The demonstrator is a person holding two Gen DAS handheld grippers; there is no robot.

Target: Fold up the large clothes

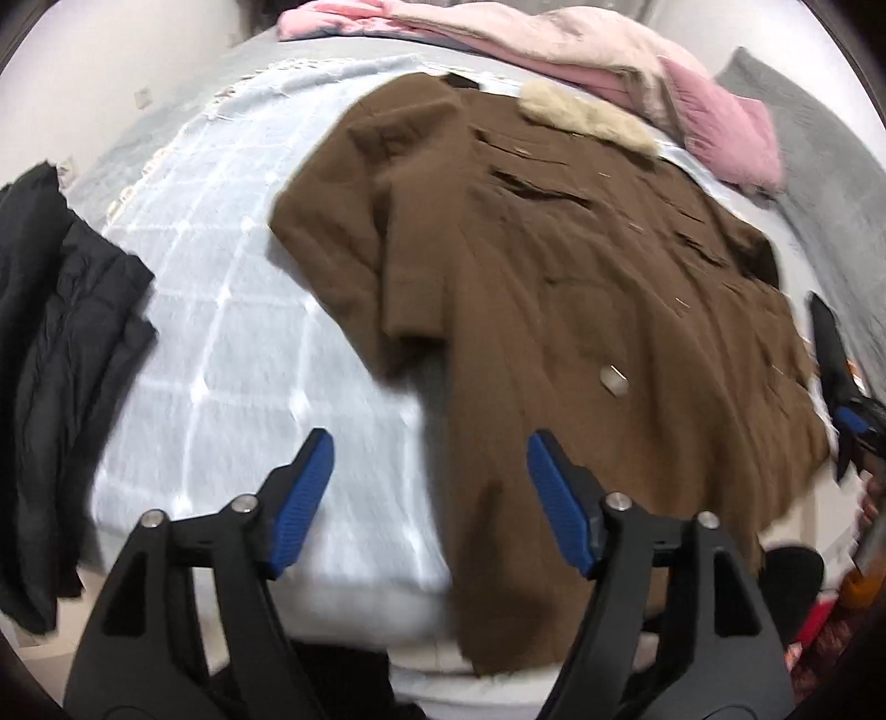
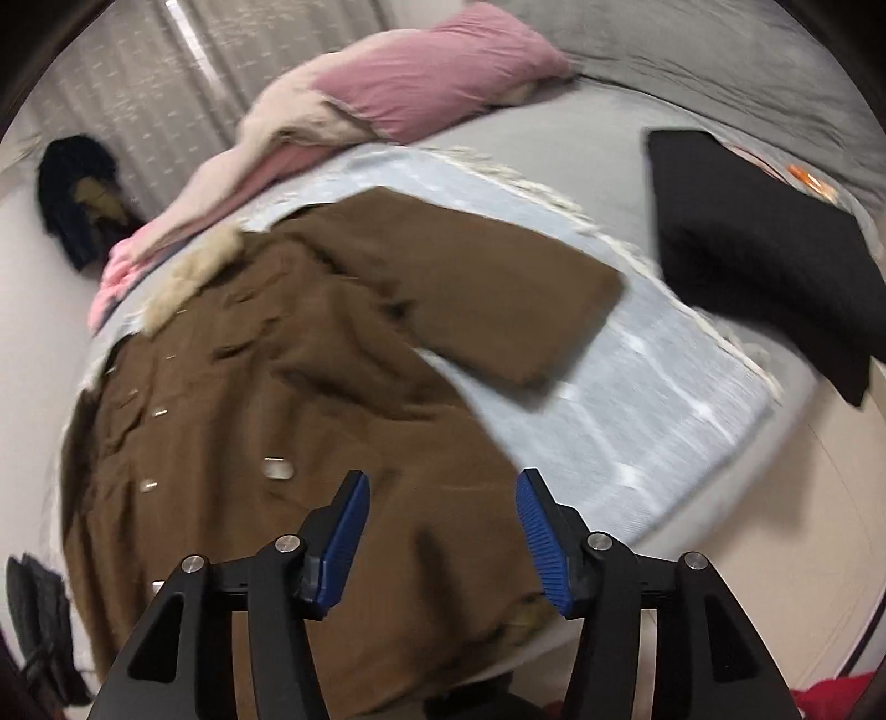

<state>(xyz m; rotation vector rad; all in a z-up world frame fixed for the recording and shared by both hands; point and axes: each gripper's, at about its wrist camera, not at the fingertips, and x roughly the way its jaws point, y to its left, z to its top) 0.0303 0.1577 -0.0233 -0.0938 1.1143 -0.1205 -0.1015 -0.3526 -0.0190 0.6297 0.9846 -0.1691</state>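
Observation:
A large brown coat with a beige fur collar lies spread front-up on a light blue checked blanket on the bed. One sleeve is folded across its left side. Its hem hangs over the near bed edge. My left gripper is open and empty, hovering above the coat's lower left edge. In the right wrist view the coat lies with one sleeve stretched out over the blanket. My right gripper is open and empty above the hem. It also shows at the right edge of the left wrist view.
Pink and cream clothes are piled at the head of the bed, also seen in the right wrist view. A folded black garment lies at the left edge of the bed, and in the right wrist view. Grey bedding lies beyond.

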